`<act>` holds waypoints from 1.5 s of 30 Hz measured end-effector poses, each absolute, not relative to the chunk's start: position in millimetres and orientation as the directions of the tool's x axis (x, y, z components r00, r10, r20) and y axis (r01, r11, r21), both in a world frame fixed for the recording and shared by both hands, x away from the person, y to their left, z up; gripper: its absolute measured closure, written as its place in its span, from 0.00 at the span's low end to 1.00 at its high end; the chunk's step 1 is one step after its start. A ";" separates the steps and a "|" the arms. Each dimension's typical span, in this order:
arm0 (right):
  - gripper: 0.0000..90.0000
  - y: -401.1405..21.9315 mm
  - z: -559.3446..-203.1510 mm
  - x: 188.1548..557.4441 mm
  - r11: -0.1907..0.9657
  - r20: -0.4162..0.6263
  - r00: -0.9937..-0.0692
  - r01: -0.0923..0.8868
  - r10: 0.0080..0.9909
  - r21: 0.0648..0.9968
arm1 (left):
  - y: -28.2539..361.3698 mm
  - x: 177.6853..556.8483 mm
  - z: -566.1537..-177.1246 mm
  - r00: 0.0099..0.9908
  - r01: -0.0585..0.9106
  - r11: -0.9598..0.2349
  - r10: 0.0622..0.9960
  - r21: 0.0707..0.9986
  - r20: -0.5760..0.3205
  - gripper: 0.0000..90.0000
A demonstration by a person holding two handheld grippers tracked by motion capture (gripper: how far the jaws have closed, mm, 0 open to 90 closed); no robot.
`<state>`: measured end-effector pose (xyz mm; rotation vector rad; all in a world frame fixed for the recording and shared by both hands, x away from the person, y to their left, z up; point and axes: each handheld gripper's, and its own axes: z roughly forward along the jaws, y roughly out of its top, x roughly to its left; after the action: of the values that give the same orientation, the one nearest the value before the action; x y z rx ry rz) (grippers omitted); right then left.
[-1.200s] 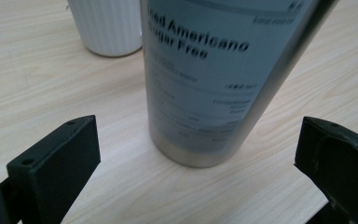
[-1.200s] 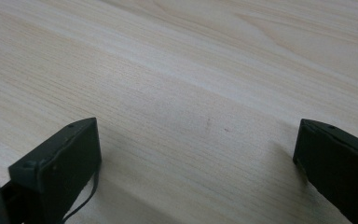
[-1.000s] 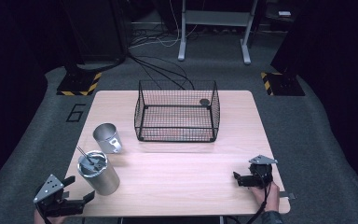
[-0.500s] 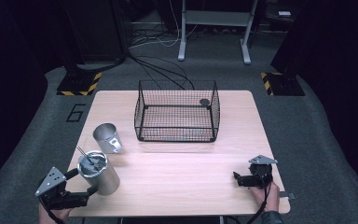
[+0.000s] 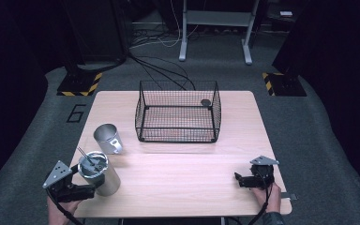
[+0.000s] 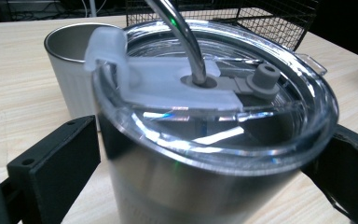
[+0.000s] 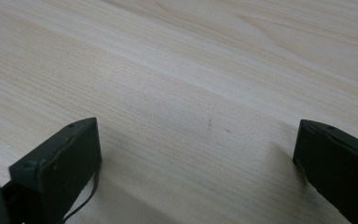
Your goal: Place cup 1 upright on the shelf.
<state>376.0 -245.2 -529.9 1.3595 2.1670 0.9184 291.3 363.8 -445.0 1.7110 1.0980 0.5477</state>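
Since a second ago my left gripper has slid in from the near left corner of the counter toward the lidded tumbler, and its jaws now stand wide apart on either side of the steel body without pressing it yet, as far as I can tell. My right gripper has stayed put near the right edge, jaws wide open over bare wood and holding nothing.

To do this step well, I judge I should centre the tumbler between the jaws and close below the clear lid, on the straight steel wall, so the smooth metal does not slip and the straw is not knocked. A slow, level squeeze looks best.

Just beyond the tumbler, slightly left, stands an open steel cup, close enough to bump if I swing left or far. The near edge of the counter is right behind my left hand, so there is little room to pull back. The middle of the counter lies open, and the wire basket sits at the far centre, well apart.
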 end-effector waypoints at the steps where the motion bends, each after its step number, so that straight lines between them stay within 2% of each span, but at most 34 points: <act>1: 0.00 -245.3 -529.9 375.9 0.306 -0.007 -0.436 0.622 0.900 0.720 | 362.5 292.2 -444.9 0.487 0.414 -0.094 0.864 0.905 -0.132 0.00; 16: 0.00 -245.0 -529.9 375.8 0.305 -0.007 -0.434 0.621 0.901 0.721 | 355.1 300.0 -445.4 0.467 0.397 -0.078 0.875 0.914 -0.128 0.00; 24: 0.01 -245.5 -529.9 375.8 0.308 -0.006 -0.439 0.621 0.898 0.721 | 344.4 302.9 -445.6 0.428 0.397 -0.089 0.899 0.913 -0.098 0.01; 31: 0.00 -244.9 -529.9 377.6 0.307 -0.003 -0.439 0.624 0.899 0.719 | 342.8 301.6 -443.8 0.429 0.378 -0.128 0.902 0.917 -0.050 0.03; 45: 0.00 -242.4 -530.0 378.5 0.305 0.002 -0.440 0.626 0.898 0.718 | 344.3 298.9 -441.6 0.432 0.350 -0.125 0.901 0.928 -0.042 0.04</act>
<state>378.5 -242.4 -530.0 1.3590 2.1776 0.9238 298.9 344.3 -441.6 1.6897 1.0976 0.6927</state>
